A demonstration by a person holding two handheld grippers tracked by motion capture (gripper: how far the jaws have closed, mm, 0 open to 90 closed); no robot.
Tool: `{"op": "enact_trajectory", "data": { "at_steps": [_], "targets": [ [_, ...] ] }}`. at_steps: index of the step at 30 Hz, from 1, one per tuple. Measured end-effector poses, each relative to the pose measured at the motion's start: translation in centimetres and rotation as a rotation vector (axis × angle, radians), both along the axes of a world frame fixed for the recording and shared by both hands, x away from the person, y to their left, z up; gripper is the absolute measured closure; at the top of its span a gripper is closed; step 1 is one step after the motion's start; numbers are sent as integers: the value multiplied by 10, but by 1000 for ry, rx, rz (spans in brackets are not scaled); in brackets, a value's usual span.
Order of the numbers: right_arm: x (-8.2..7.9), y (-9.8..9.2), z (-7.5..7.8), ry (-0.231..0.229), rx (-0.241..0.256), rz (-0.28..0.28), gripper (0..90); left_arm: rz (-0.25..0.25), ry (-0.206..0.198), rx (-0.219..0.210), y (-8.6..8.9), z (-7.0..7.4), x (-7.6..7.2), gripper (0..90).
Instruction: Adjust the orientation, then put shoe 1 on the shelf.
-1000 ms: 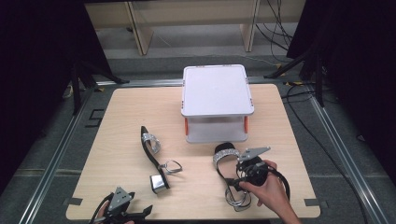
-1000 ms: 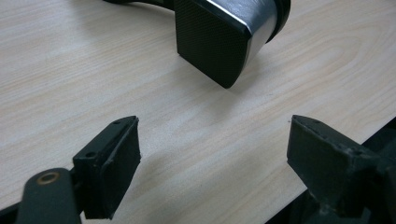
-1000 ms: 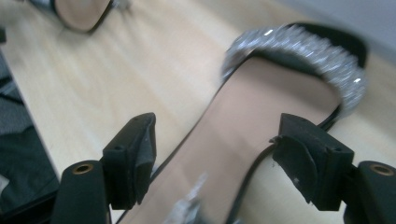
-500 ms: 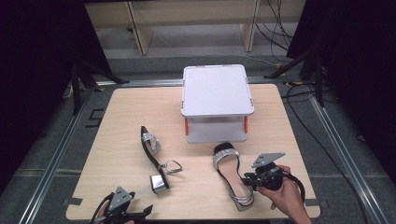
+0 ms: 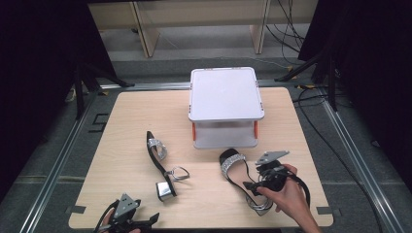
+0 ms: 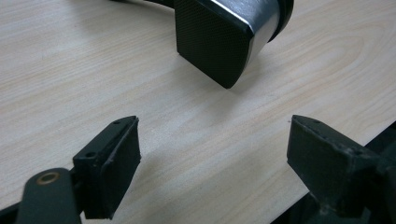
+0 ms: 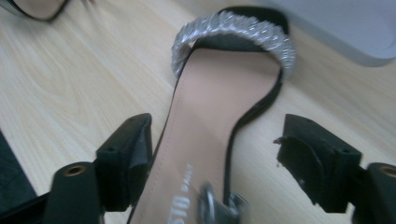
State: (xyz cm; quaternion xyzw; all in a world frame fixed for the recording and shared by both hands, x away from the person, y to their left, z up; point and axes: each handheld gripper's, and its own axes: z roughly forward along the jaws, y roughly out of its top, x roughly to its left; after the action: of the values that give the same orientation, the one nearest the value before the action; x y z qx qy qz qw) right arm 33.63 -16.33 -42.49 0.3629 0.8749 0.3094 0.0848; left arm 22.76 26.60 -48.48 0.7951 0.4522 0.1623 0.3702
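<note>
The right gripper (image 5: 266, 177) hangs with jaws spread wide astride the right sandal (image 7: 219, 140), which lies flat on the bench (image 5: 126, 116) at 5 o'clock. Lower squarely, then close across the narrow waist of the sole. The left gripper (image 6: 212, 154), jaws also apart, waits near the left sandal (image 5: 161, 164). Two sandals, one white box (image 5: 224, 94).

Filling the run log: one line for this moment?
right gripper: open, straddling right sandal | left gripper: open, near left sandal heel | box: closed
</note>
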Motion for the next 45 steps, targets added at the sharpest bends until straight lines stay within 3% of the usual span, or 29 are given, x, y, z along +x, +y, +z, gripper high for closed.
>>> {"op": "enact_trajectory", "data": {
  "at_steps": [2, 3, 5, 7, 9, 11, 12, 15, 16, 22, 25, 26, 32, 33, 34, 36, 37, 42, 45],
  "targets": [
    [2, 5, -2, -1, -19, 21, 249, 7, 7, -5, 0, 0, 0, 171],
    [2, 14, -8, 28, -49, 16, 244, -5, -2, -5, 0, 0, 0, 171],
    [2, 17, -9, 43, -54, -5, 242, -15, -14, 14, 1, 0, 1, 170],
    [4, 23, -14, 45, -95, 7, 241, 14, -2, -24, -2, -1, -1, 171],
    [6, 27, -20, 28, -134, 19, 240, 5, -7, -19, -1, -1, -1, 171],
    [5, 31, -26, 44, -163, 16, 240, -1, -4, -4, -1, 1, -2, 170],
    [5, 32, -28, 63, -158, 16, 240, 0, -6, -6, -1, 1, -1, 170],
    [7, 32, -32, 62, -167, 21, 230, -3, 1, -1, -1, 1, -1, 170],
    [8, 31, -34, 93, -158, 2, 248, -20, -19, 17, 0, 0, 1, 170],
    [11, 31, -35, 96, -163, 11, 260, 1, -1, -9, -2, -1, -1, 170],
    [14, 31, -36, 114, -163, 7, 264, -16, -24, 14, -1, 1, 0, 171],
    [15, 30, -36, 118, -161, 8, 265, -10, -11, 6, 0, 2, -1, 170],
    [12, 33, -33, 107, -199, 12, 307, 5, -19, -22, -2, 0, -2, 171],
    [12, 32, -33, 102, -207, 19, 319, -10, -22, 10, 1, 0, -1, 171],
    [11, 31, -31, 106, -213, 17, 339, 4, -16, -14, -1, 0, -2, 171],
    [11, 29, -30, 98, -230, 31, 374, -4, -19, 1, 0, 0, -2, 171],
    [12, 26, -29, 98, -235, 44, 392, 4, -18, -16, -1, 0, -2, 171],
    [12, 22, -30, 118, -223, 37, 391, -7, -20, 10, 0, 0, -1, 171],
    [11, 23, -32, 114, -250, 53, 406, 7, -15, -13, -2, 0, -3, 171]
  ]
}}
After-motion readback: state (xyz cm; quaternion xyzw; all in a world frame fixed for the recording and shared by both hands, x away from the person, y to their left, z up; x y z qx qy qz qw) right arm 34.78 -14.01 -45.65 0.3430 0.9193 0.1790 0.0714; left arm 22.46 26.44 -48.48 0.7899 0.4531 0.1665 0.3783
